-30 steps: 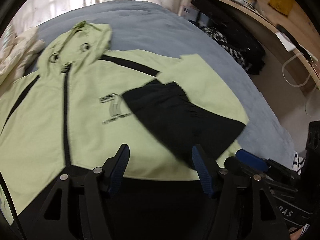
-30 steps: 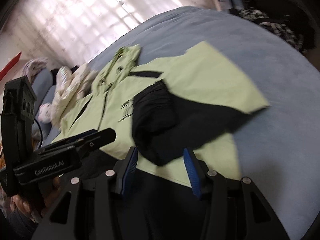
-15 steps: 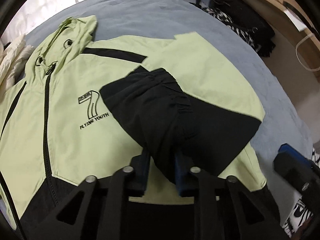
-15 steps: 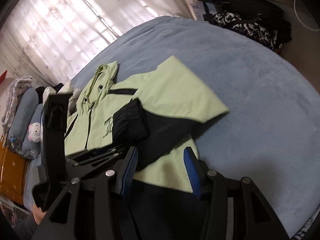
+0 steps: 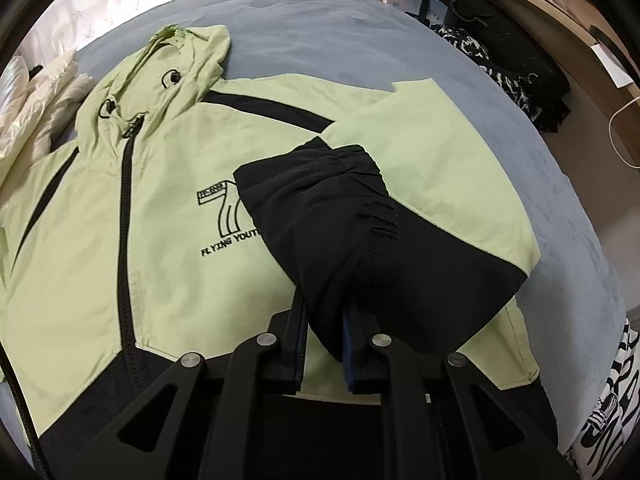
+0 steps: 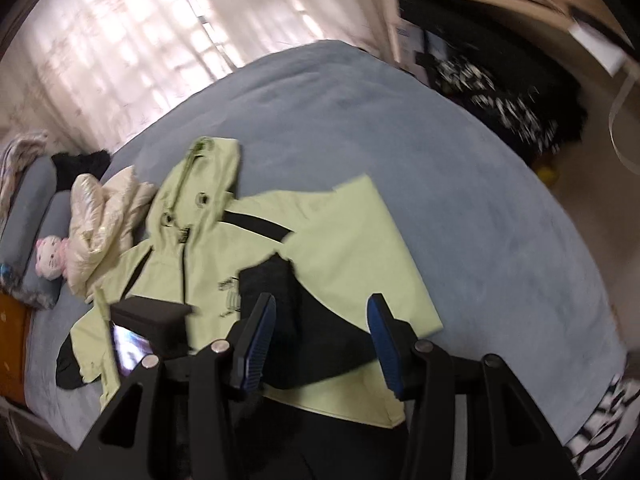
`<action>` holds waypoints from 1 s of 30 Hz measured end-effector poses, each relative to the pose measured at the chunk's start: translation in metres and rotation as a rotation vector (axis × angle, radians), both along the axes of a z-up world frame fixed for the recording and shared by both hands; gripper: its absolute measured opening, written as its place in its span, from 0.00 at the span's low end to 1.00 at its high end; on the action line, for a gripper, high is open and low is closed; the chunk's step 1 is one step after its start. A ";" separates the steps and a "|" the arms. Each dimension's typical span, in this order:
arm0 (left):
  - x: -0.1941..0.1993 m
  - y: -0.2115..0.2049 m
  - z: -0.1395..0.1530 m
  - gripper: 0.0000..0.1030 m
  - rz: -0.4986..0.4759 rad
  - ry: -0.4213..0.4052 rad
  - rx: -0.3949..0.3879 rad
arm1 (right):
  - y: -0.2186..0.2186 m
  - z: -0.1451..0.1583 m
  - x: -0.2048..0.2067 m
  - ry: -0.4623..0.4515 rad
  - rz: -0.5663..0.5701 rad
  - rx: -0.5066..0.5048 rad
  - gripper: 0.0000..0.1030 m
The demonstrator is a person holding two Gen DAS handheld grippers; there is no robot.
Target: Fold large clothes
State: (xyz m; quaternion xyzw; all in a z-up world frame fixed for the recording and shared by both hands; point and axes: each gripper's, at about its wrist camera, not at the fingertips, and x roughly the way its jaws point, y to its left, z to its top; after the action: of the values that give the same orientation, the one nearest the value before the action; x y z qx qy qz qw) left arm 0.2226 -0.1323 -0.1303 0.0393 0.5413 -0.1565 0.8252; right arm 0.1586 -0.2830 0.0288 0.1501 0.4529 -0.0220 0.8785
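A light green hooded jacket [image 5: 160, 240] with black trim lies front up on a blue-grey bed [image 5: 360, 40]. Its right sleeve is folded across the chest, ending in a black cuff [image 5: 312, 184]. My left gripper [image 5: 324, 320] is shut on the black sleeve fabric near its lower edge. My right gripper [image 6: 320, 332] is open and empty, held above the jacket [image 6: 340, 232] near its hem. The left gripper's body [image 6: 152, 328] shows in the right wrist view.
A cream puffy garment [image 6: 100, 216] and a pink plush toy [image 6: 50, 256] lie beside the hood at the left. Dark and patterned clothes [image 5: 500, 64] are piled past the bed's right edge under a wooden shelf [image 5: 580, 20]. Curtains hang behind.
My left gripper moved forward onto the black sleeve and closed on it. My right gripper pulled back and up, staying open.
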 end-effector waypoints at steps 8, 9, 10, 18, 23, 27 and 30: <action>0.002 0.004 0.012 0.12 0.021 -0.030 0.010 | 0.012 0.087 -0.002 -0.194 0.068 0.014 0.47; 0.003 0.005 0.014 0.12 0.028 -0.031 0.008 | 0.011 0.092 -0.003 -0.202 0.070 0.029 0.47; 0.003 0.006 0.015 0.12 0.035 -0.033 0.006 | 0.009 0.096 -0.005 -0.216 0.073 0.031 0.47; 0.009 0.059 0.041 0.12 0.160 -0.129 -0.076 | -0.001 0.080 -0.010 -0.236 0.084 -0.033 0.47; 0.005 0.140 0.021 0.12 0.379 -0.080 -0.228 | -0.012 0.025 -0.007 -0.179 0.050 0.006 0.47; 0.002 0.179 -0.016 0.12 0.446 0.042 -0.224 | -0.019 -0.031 -0.003 -0.085 0.030 0.011 0.47; -0.001 0.177 -0.018 0.16 0.396 0.041 -0.168 | -0.029 -0.062 0.000 -0.030 0.016 0.021 0.47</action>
State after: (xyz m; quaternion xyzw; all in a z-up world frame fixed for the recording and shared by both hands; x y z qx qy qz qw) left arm 0.2214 0.0446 -0.1487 -0.1401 0.5403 -0.0368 0.8289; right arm 0.1585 -0.3117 -0.0335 0.1563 0.4413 -0.0081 0.8836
